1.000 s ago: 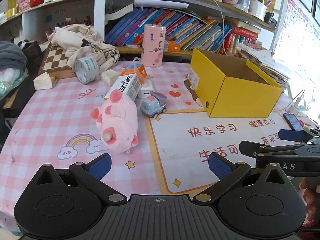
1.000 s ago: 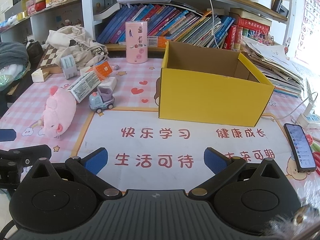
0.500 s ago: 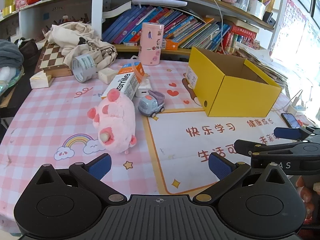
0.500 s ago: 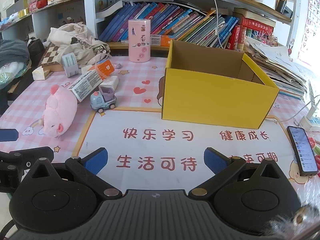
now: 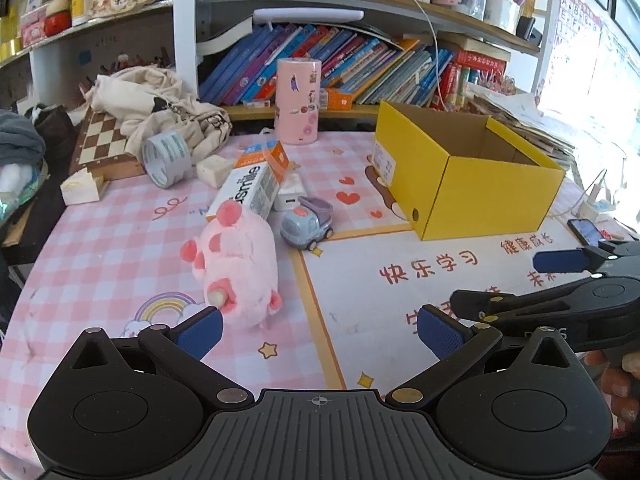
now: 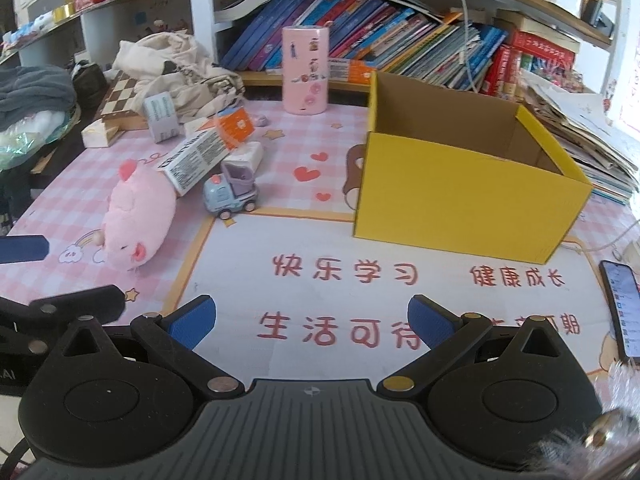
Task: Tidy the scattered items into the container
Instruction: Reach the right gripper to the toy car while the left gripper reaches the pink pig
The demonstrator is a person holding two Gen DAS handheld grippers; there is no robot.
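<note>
On the desk (image 5: pixel 100 248), covered by a pink checked cloth with a white mat, a yellow box (image 5: pixel 472 184) stands open-topped on the right side, its inside showing only bare cardboard. Left of it lie the scattered items: a pink plush pig (image 5: pixel 236 268) on its side, a small blue-grey toy truck (image 5: pixel 308 226) just beside it, a white carton (image 5: pixel 250 190) with an orange end resting against a small white block, and a roll of grey tape (image 5: pixel 166 158) farther back near a chessboard (image 5: pixel 102 146). A pink cylinder (image 5: pixel 298 106) stands upright by the bookshelf. A phone (image 6: pixel 622 306) lies on the mat's right edge. The left gripper (image 5: pixel 320 330) hovers low over the near edge with its blue pads wide apart and nothing between them, the pig just ahead of its left finger. The right gripper (image 6: pixel 312 320) is likewise spread and empty, above the red characters on the mat, facing the box.
</note>
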